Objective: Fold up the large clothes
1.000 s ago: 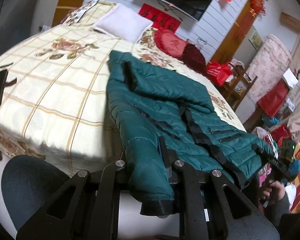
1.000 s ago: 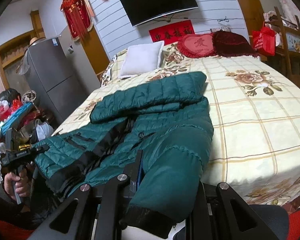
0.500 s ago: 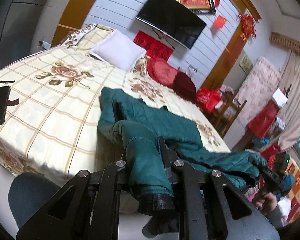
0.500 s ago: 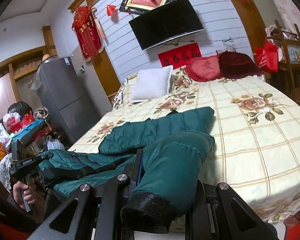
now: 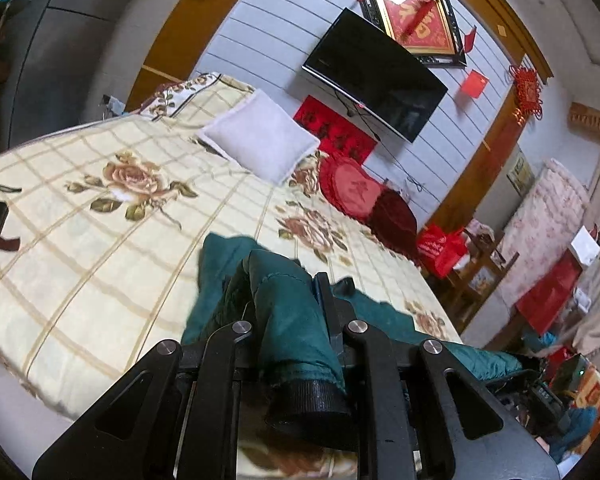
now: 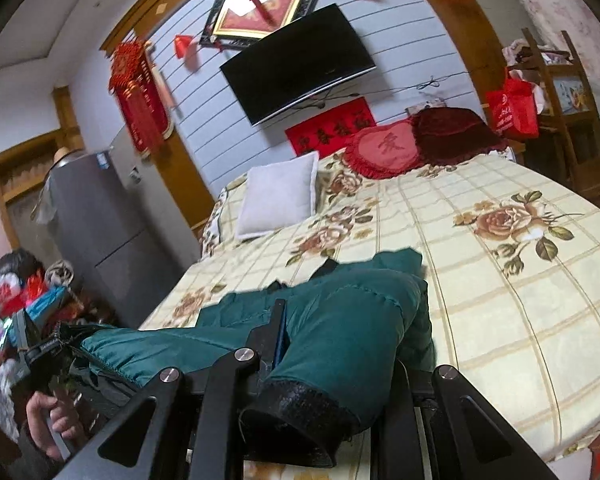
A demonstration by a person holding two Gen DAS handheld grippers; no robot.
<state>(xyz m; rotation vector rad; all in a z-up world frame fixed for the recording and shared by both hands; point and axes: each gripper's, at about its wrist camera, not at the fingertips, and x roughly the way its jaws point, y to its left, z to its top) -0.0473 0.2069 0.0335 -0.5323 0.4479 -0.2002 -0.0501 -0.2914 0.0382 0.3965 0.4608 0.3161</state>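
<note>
Your left gripper is clamped on 1 black-cuffed sleeve of the green puffer jacket, and your right gripper grips the other sleeve. You hold the jacket bunched above the near edge of the bed, its body sagging between both grippers.

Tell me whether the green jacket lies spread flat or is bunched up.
Bunched up: the green jacket is lifted by its sleeves, one in each tool, left tool and right tool.

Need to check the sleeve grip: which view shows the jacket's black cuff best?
Right wrist: black cuff hangs large below the right tool, sleeve fully visible. Left wrist shows a cuff too, partly boxed in by the left tool.
</note>
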